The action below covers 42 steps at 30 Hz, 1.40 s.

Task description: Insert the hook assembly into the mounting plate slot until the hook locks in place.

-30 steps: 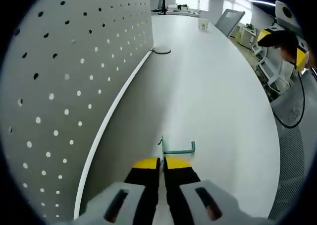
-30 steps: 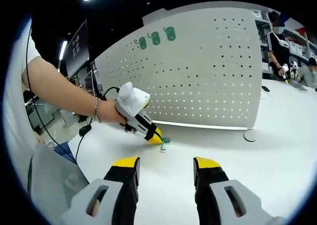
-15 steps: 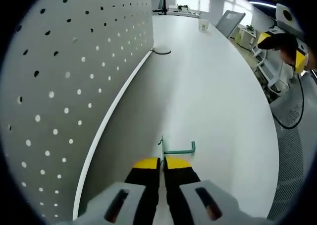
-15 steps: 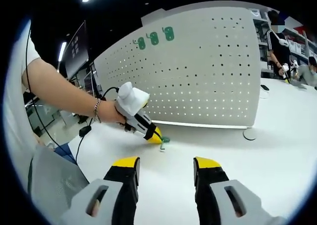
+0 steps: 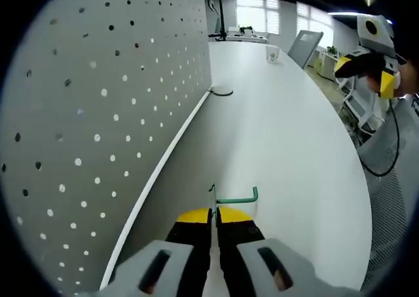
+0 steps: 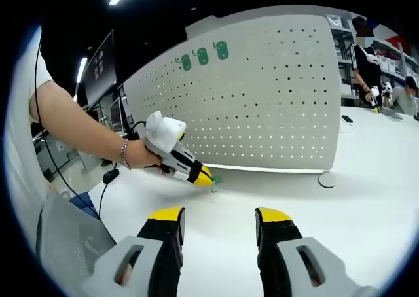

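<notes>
A green wire hook [image 5: 232,197] sticks out from my left gripper [image 5: 215,213], whose yellow-tipped jaws are shut on its stem just above the white table [image 5: 288,133]. The white perforated mounting panel [image 5: 98,101] rises along the left of the left gripper view. In the right gripper view the left gripper [image 6: 201,176] holds the hook [image 6: 216,178] a little above the table, in front of the panel [image 6: 275,94]. My right gripper [image 6: 219,216] stands open with nothing between its jaws; it also appears far right as the right gripper [image 5: 370,52].
Three green hooks [image 6: 203,55] hang near the panel's top. A round panel foot [image 6: 327,179] rests on the table. A cup [image 5: 270,53] and a chair stand at the far end. People stand at the right in the right gripper view. A black cable [image 5: 386,146] hangs at the table's side.
The left gripper with the hook has lifted slightly off the table and drawn nearer the panel. The right gripper stays open and still.
</notes>
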{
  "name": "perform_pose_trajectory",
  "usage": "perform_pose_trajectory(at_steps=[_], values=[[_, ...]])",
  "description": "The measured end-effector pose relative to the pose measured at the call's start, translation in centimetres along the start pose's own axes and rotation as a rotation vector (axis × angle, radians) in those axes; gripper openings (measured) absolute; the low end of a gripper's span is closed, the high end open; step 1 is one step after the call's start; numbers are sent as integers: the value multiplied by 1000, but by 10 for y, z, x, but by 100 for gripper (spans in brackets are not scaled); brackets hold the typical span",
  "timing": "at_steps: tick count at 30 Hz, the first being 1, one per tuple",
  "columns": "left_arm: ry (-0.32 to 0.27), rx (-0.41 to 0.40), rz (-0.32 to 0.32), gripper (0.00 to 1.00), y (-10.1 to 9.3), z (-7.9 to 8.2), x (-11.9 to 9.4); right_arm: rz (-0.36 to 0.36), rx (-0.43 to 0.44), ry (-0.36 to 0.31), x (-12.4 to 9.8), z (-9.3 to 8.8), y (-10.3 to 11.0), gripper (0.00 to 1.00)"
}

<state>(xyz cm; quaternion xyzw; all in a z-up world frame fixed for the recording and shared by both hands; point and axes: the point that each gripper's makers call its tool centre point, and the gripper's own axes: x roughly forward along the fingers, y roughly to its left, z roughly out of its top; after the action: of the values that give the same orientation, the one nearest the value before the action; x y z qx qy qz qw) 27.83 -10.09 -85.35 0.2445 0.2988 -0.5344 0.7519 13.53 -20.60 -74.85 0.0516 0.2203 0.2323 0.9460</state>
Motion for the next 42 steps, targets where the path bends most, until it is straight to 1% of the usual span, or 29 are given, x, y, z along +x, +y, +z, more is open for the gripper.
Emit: perform_pose_trajectory(at_steps=[2,6,9,10,11,13,16,18,20,22,24,26,30,32,33,38,42], values=[[-11,-4,3,2,1,0,-1,0,-5,-3,0,1,1,41],[-58,1,4,2,1,8,-8,2,-6,-11,0,3,2,42],[-95,-7,11,2,3,15,-14,4,-7,-14,0,4,3,42],[-122,2,20,2,4,19,-17,4,-7,-15,0,5,3,42],[-135,9,22,2,4,21,-18,5,-8,-15,0,5,3,42],[-143,-7,25,2,6,21,-22,8,-11,-13,1,5,4,42],[-174,-32,30,2,9,25,-29,11,-13,-12,2,5,6,42],[-183,-29,39,2,10,26,-32,14,-14,-14,3,6,7,42],[-213,-48,41,2,11,30,-37,17,-15,-19,4,9,8,42],[-219,-46,49,2,11,30,-39,18,-13,-24,4,11,8,42],[-209,-46,56,2,12,27,-40,19,-8,-27,4,12,8,42],[-216,-62,59,2,12,27,-41,22,-9,-27,5,13,9,42],[-228,-51,60,2,9,29,-46,24,-13,-34,4,16,10,42],[-243,-56,67,2,9,33,-51,24,-13,-39,4,18,11,42],[-260,-61,69,2,9,36,-53,24,-12,-42,4,18,11,42],[-291,-66,79,2,9,43,-62,30,-10,-46,5,19,12,42],[-336,-71,91,2,9,50,-73,34,-6,-64,4,25,13,42]])
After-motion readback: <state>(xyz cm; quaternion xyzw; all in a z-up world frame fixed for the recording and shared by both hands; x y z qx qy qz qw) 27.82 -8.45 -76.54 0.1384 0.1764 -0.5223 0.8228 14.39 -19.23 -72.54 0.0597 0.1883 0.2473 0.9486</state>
